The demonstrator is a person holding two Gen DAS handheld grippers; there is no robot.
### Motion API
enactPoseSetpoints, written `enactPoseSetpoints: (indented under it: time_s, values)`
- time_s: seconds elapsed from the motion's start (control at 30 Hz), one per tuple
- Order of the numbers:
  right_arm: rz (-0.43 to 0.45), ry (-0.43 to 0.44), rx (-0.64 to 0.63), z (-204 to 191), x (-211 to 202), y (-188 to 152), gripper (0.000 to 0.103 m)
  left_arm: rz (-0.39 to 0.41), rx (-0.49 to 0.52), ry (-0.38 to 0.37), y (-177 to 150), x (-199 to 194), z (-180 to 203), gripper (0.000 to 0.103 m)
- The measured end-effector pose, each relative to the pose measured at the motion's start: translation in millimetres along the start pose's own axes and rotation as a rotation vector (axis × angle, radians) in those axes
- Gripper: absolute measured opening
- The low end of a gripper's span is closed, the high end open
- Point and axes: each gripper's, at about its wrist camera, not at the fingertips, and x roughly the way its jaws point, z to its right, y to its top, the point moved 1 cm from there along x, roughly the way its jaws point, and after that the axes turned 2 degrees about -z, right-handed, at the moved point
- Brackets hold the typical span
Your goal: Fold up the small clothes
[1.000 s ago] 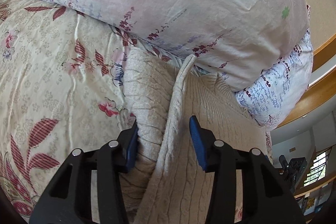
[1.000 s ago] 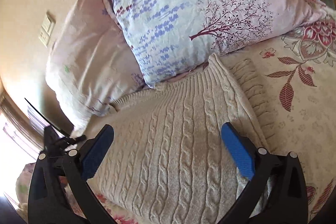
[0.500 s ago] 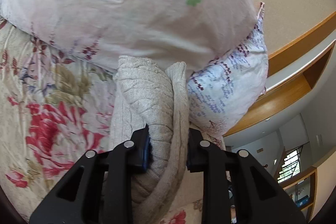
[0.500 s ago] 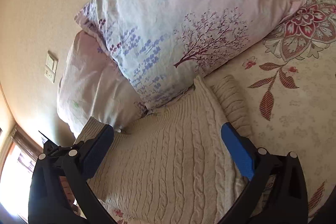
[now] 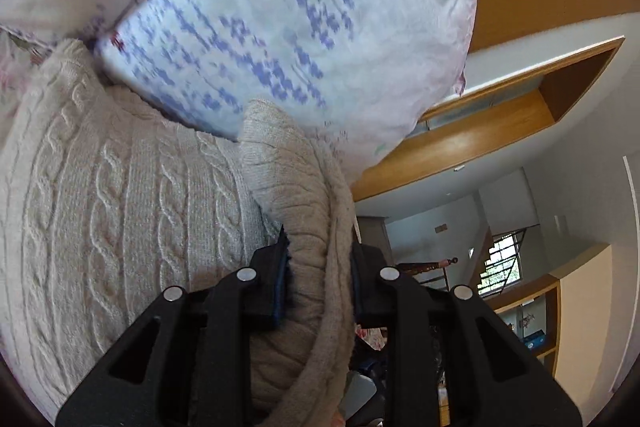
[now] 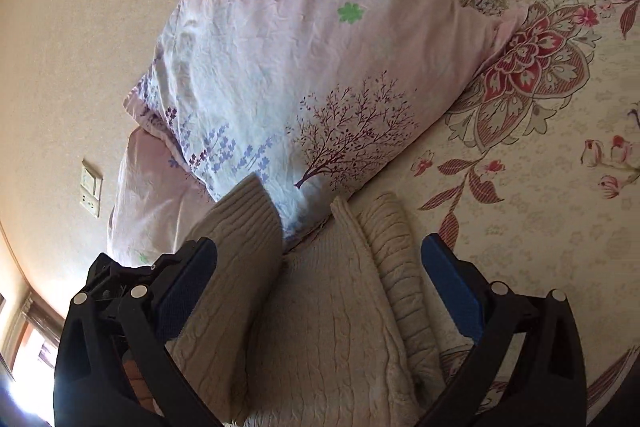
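Lifted since before: left tool clamped on sweater sleeve | right tool wide apart

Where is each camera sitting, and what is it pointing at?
Left wrist: sits on the left gripper, looking along its black fingers, shut on a bunched sleeve of the cream sweater, toward a pillow.
Right wrist: sits on the right gripper, looking over the sweater on the floral bedspread; its fingers are spread open.
Shared: sweater, raised sleeve, pillow.
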Motion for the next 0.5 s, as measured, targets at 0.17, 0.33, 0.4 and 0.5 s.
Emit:
enactPoseSetpoints:
  time_s: [0.17,0.33,0.4,0.5]
  values:
    - [0.021,-0.013,0.052,15,-5,5,0.102,-0.143,-0.115,-0.127,-15,36,-13,0.033]
    - [0.031,-0.012,0.099,27,-10,9,0.102,-0.04,-0.015,-0.047,-9,-28,-10,0.05]
    - [0.014,-0.02,0.094,26,-13,12,0.102,-0.004,0.045,0.078,-8,-57,-13,0.056]
    - [-0.088,-0.026,0.064,21,-14,19,0.102,0.028,0.119,0.255,-10,-90,-25,0.062]
